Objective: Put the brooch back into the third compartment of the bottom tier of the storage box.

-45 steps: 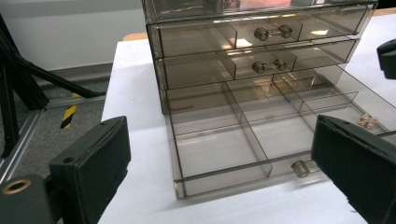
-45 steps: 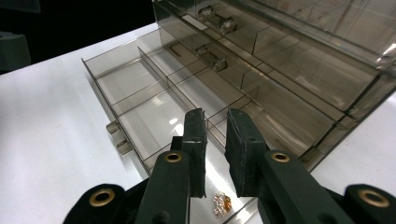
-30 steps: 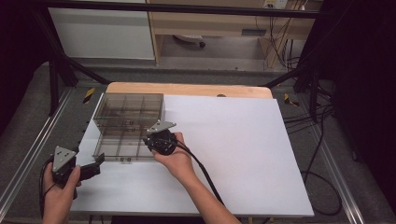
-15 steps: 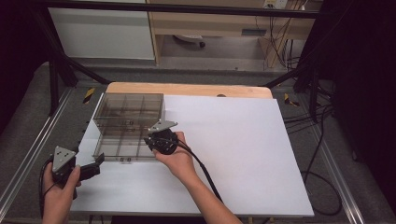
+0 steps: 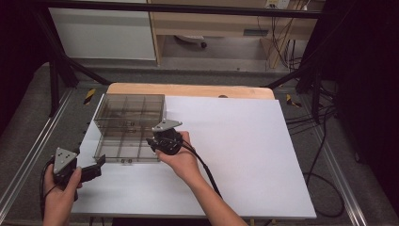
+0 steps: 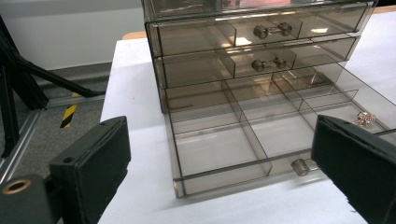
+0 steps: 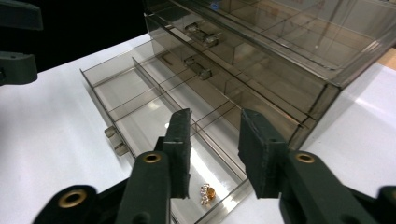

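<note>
No readable brand, label or writing on any item.

A smoky clear-plastic drawer organizer [image 5: 129, 117] sits at the back-left of a white table [image 5: 244, 155]. Its bottom drawer [image 6: 224, 140] is pulled out toward the person; the two drawers above are shut, each w/ a small metal handle.

Right gripper [image 7: 214, 140] hovers over the open drawer's near right corner. Its jaws have just been opening: now a narrow gap, nothing between the pads. Directly below that gap, a small gold jewelry piece w/ an amber stone [image 7: 207, 192] lies loose in the drawer's corner compartment, close to the front wall & side wall. Dividers and drawer edges crowd in on both sides of the jaws, so little room there.

Left gripper [image 6: 224, 163] is held low in front of the drawer, jaws spread wide, nothing gripped. The drawer front w/ its handle lies just ahead, between its jaws; the jewelry is ahead by its right jaw. Bare white tabletop stretches wide to the right of both grippers.
</note>
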Motion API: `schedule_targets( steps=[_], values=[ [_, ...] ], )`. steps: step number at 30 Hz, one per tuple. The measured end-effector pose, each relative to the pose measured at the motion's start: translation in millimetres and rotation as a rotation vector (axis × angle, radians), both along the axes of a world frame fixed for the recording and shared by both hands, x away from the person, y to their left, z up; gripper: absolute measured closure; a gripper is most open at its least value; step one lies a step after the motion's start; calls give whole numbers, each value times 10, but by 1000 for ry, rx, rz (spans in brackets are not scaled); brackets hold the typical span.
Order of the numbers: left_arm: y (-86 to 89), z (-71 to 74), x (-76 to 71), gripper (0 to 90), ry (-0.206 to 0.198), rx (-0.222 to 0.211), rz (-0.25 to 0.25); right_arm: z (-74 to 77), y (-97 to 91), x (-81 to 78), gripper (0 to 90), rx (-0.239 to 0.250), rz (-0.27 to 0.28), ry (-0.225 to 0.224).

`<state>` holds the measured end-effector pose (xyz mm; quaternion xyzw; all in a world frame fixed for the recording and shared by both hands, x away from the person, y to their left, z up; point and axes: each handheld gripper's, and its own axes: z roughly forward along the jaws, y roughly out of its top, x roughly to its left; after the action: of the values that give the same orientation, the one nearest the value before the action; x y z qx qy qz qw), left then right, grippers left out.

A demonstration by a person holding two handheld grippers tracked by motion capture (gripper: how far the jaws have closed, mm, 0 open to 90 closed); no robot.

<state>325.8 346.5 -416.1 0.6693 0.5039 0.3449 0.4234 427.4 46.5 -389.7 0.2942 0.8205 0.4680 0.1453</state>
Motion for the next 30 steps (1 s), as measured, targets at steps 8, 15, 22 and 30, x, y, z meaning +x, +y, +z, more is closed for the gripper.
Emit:
schedule_targets(
  steps=[8, 15, 22, 30],
  values=[
    [-5, -3, 3, 50, 1, 0, -1, 42, -69, 12, 450, -13, -29, 9],
    [-14, -8, 6, 50, 4, 7, -5, 116, -173, 24, 295, -30, -81, -14],
    [-2, -7, -5, 50, 3, 4, -1, 133, -252, 67, 99, -32, -142, 3],
    [-37, -8, 7, 50, 3, 16, -9, 141, -389, 65, 84, -29, -198, -40]
  ],
)
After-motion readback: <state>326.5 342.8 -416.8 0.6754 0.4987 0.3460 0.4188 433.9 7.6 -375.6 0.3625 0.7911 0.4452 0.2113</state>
